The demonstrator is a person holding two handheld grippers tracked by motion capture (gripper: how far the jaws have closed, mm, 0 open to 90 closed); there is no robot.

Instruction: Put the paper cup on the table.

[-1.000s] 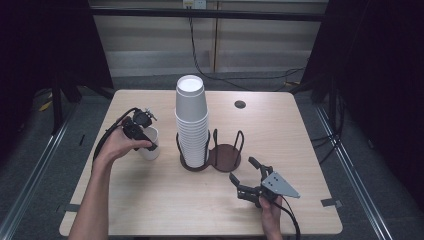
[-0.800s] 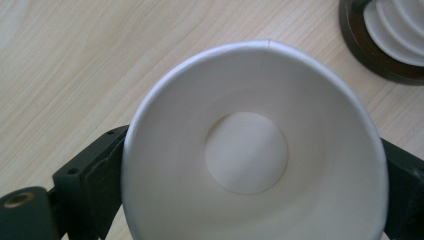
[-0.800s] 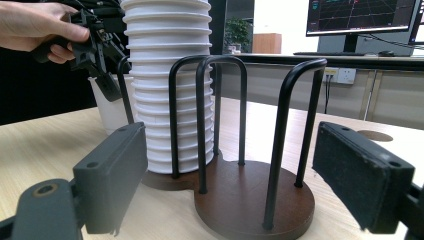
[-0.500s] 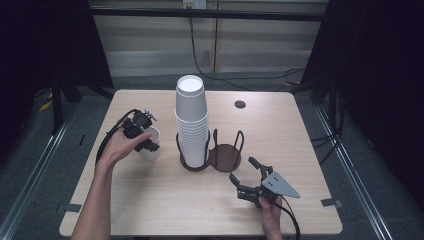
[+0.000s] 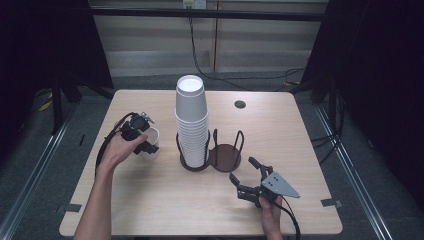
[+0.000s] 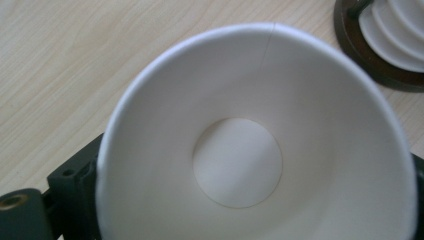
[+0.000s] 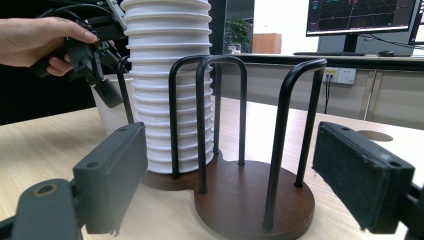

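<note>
- Left hand (image 5: 116, 150): enters from the lower left of the high view and carries the left gripper (image 5: 142, 141) over the left part of the wooden table (image 5: 150, 200).
- Left gripper: its jaws are clamped on the wall of a single white paper cup (image 5: 151, 142). In the left gripper view the open mouth of this cup (image 6: 255, 145) faces the camera, its round bottom is visible inside, and a black jaw shows at each lower corner, on either side of the cup.
- Single cup: mouth upward, held at the table surface just left of the cup holder; whether its base touches the wood cannot be told.
- Cup holder (image 5: 225, 156): a dark base with two round bays and upright wire hoops, at the table's centre.
- Stack of cups (image 5: 192, 120): tall, white, nested upside down, filling the left bay; the right bay is empty. In the right gripper view the stack (image 7: 170, 85) rises behind the hoops of the holder (image 7: 250, 200).
- Right gripper (image 5: 250, 177): low over the table at the lower right, held by the right hand (image 5: 270, 210), jaws wide apart and pointed at the holder, holding nothing.
- Small dark disc (image 5: 240, 104): set in the table's far side.
</note>
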